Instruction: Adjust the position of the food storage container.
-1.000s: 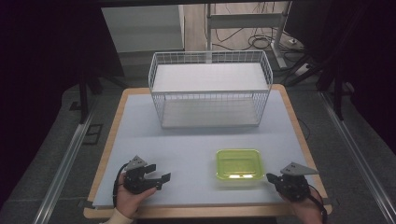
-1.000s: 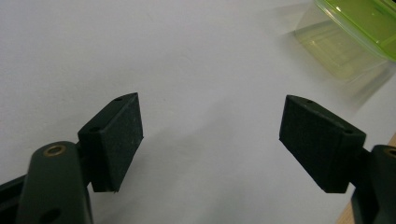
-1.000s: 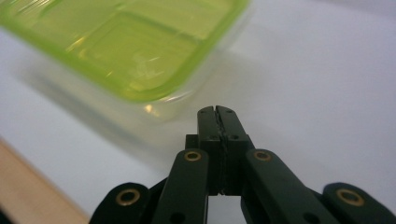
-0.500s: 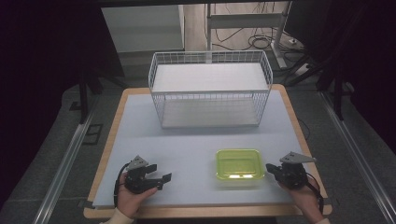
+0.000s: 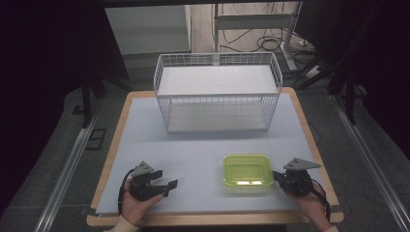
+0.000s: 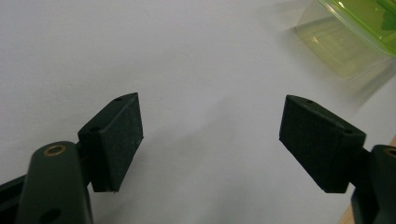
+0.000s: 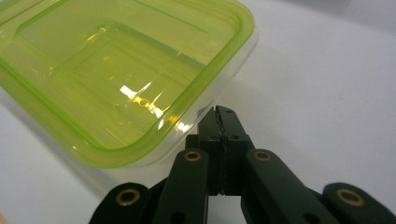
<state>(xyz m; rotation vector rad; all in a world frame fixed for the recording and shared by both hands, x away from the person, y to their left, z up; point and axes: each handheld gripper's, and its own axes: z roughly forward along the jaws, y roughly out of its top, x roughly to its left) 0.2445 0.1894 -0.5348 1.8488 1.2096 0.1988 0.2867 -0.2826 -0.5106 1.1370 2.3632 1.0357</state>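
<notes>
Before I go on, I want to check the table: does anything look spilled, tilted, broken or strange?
Nothing stands out. The green-lidded box sits flat with its lid on, the wire basket stands upright, and no spill shows on the table. The right tongs are shut by the box's corner; the left tongs are open.

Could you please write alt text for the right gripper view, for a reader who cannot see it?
The right gripper, its black jaws pressed together with nothing between them, sits at the rim of a green-lidded clear plastic container. Both rest on a pale table.
</notes>
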